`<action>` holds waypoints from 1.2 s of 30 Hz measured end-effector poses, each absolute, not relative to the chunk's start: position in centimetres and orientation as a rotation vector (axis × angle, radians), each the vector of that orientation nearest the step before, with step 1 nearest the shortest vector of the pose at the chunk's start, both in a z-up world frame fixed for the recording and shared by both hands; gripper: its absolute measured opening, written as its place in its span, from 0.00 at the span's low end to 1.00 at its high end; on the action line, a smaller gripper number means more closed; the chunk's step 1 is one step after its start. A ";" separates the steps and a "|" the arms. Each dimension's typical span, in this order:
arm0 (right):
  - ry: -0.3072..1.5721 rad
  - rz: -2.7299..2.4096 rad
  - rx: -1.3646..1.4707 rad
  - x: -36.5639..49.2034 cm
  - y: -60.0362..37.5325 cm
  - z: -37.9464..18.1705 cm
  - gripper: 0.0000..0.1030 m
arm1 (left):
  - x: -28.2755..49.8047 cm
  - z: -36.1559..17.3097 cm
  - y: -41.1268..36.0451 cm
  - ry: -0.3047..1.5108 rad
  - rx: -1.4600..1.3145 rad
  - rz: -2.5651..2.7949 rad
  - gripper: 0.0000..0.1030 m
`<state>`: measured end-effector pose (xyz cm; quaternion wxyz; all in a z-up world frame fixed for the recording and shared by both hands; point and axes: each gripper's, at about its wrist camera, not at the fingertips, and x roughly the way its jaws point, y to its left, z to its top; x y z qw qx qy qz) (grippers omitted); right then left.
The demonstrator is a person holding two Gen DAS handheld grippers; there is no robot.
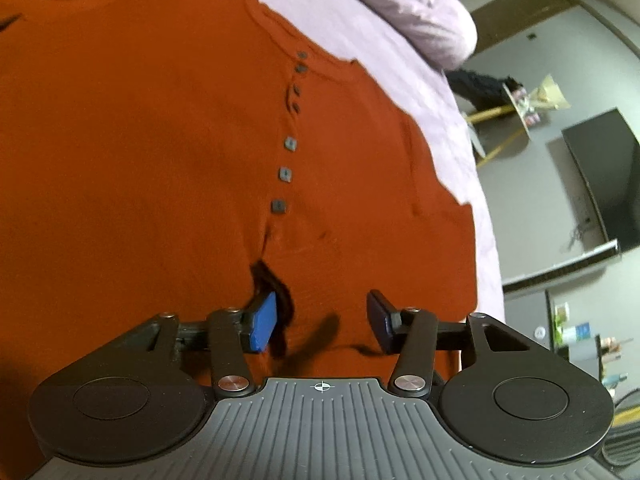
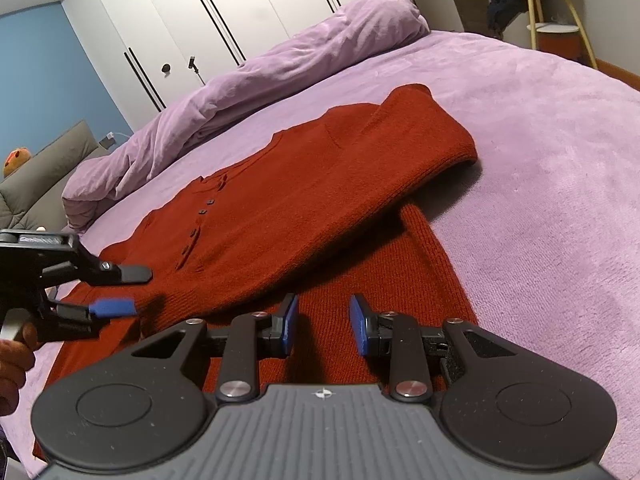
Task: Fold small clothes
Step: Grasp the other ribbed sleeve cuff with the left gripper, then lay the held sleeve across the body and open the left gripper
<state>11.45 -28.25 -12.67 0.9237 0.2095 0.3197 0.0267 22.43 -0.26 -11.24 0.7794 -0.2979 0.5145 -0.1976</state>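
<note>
A rust-red knit sweater (image 1: 160,152) with a row of small dark buttons (image 1: 285,176) lies flat on the lilac bed cover (image 2: 540,152). In the right wrist view the sweater (image 2: 280,208) has one sleeve folded across its body. My left gripper (image 1: 322,320) is open just above the sweater's lower front, empty. It also shows in the right wrist view (image 2: 128,290) at the left, jaws apart over the hem. My right gripper (image 2: 323,324) is open and empty, low over the sweater's lower edge.
A bunched lilac duvet (image 2: 260,68) lies along the far side of the bed. White wardrobe doors (image 2: 224,8) stand behind it. A grey sofa (image 2: 40,168) is at the left. A small tripod side table (image 2: 556,20) stands beyond the bed's right side. A dark screen (image 1: 600,176) hangs on the wall.
</note>
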 end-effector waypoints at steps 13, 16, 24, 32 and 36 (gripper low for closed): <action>0.661 0.045 0.416 11.9 -28.8 -12.3 0.26 | 26.2 -4.3 -0.3 0.850 -0.415 -0.446 0.08; 0.660 0.007 0.362 12.1 -29.0 -12.1 0.25 | 27.0 -0.9 1.5 0.677 -0.174 -0.267 0.08; 0.680 -0.014 0.310 13.9 -28.8 -10.1 0.29 | 30.0 -4.1 7.4 0.782 -0.211 -0.139 0.08; 0.632 -0.018 0.209 23.2 -28.2 -7.7 0.48 | 31.6 -6.2 8.7 0.778 -0.223 -0.124 0.08; 0.720 -0.044 0.201 30.0 -27.6 -9.1 0.49 | 32.7 -6.0 8.6 0.752 -0.197 -0.132 0.08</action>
